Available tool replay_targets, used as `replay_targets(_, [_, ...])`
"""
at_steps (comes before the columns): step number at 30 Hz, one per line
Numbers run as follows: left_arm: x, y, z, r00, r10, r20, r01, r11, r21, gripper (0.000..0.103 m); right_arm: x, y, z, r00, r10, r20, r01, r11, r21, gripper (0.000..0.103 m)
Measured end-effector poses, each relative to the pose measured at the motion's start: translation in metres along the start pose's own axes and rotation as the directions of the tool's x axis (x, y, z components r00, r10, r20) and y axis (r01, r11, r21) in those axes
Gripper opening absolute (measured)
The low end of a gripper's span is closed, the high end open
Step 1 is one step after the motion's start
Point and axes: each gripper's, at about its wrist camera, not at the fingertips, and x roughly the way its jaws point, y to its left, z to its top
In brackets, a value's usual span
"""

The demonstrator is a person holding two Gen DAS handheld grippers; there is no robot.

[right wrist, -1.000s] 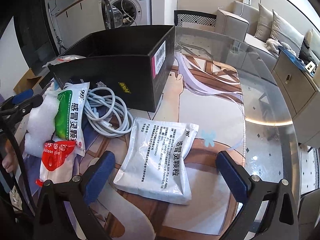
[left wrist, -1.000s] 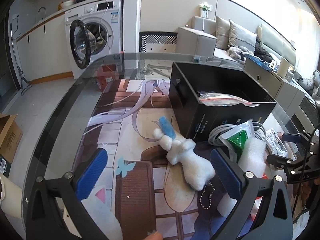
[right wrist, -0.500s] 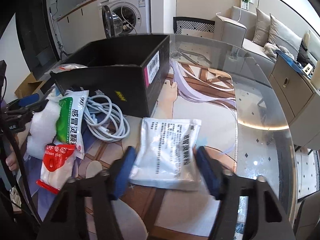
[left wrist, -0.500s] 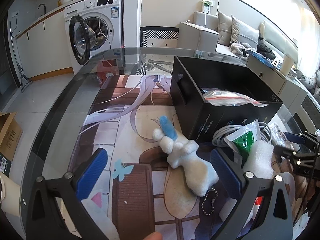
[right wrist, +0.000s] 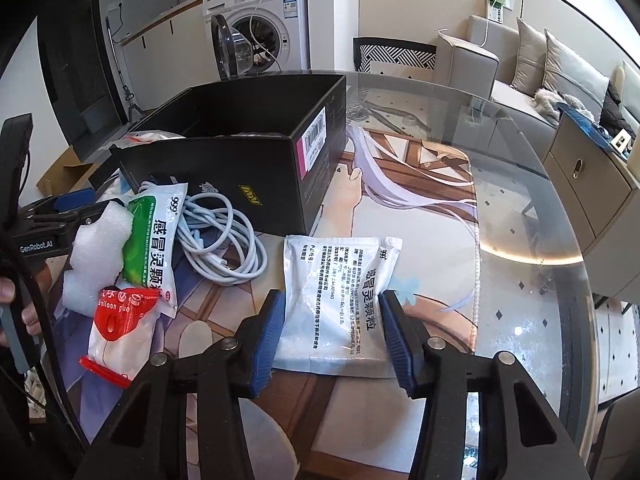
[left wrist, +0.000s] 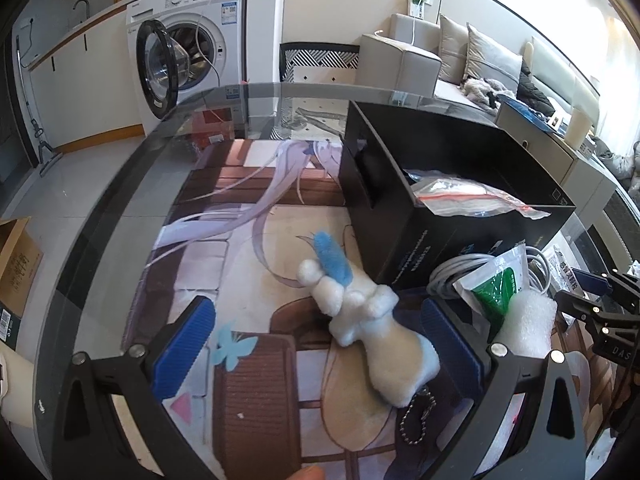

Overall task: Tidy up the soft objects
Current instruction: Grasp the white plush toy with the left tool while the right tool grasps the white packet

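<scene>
A white plush toy with a blue ear (left wrist: 360, 312) and a bead chain lies on the printed mat, between the wide-open fingers of my left gripper (left wrist: 316, 344), nearer the right finger. A black open box (left wrist: 448, 200) stands behind it, holding a clear zip bag (left wrist: 468, 196). My right gripper (right wrist: 334, 336) has closed in on a white medicine sachet (right wrist: 340, 300); its blue pads sit against the sachet's two long edges. A green-and-white sachet (right wrist: 152, 240), white foam piece (right wrist: 100, 256), red-capped glue pack (right wrist: 120, 320) and coiled white cable (right wrist: 220, 240) lie left of it.
The box (right wrist: 248, 152) stands on a round glass table (right wrist: 540, 280) over a printed mat. A washing machine (left wrist: 188, 48), a patterned chair and a sofa (left wrist: 460, 56) lie beyond the far edge. A cardboard box (left wrist: 16, 264) sits on the floor at left.
My right gripper's fingers have closed from wide open down onto the white sachet. The left gripper has stayed open and shifted slightly toward the plush toy.
</scene>
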Motion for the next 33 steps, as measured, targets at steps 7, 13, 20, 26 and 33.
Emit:
replay_targets(7, [0.005,-0.001,0.002,0.998,-0.058,-0.029,0.058,0.998,-0.013,0.091,-0.001,0.000,0.000,1.000,0.004,-0.001,-0.004,1.000,-0.007,0.049])
replay_targets(13, [0.005,-0.001,0.001,0.990,-0.129,-0.048,0.128,0.991,-0.025,0.062,-0.001,0.000,0.000,1.000,0.008,-0.003,-0.008,1.000,-0.011,0.049])
replay_targets(20, [-0.001,-0.003,-0.002,0.991,-0.125,-0.043,0.125,0.992,0.004,0.044,-0.001,0.000,0.000,1.000,0.009,-0.004,-0.009,1.000,-0.014,0.050])
replay_targets(26, [-0.004,-0.005,-0.003,0.990,-0.135,-0.038,0.136,0.990,0.025,0.032,-0.002,0.001,-0.001,1.000,0.014,0.001,-0.013,1.000,-0.018,0.049])
replay_targets(33, [-0.014,0.002,-0.005,0.990,-0.143,-0.006,0.143,0.990,0.012,0.031,-0.005,0.003,0.000,1.000,0.029,0.003,-0.029,0.999,-0.032,0.043])
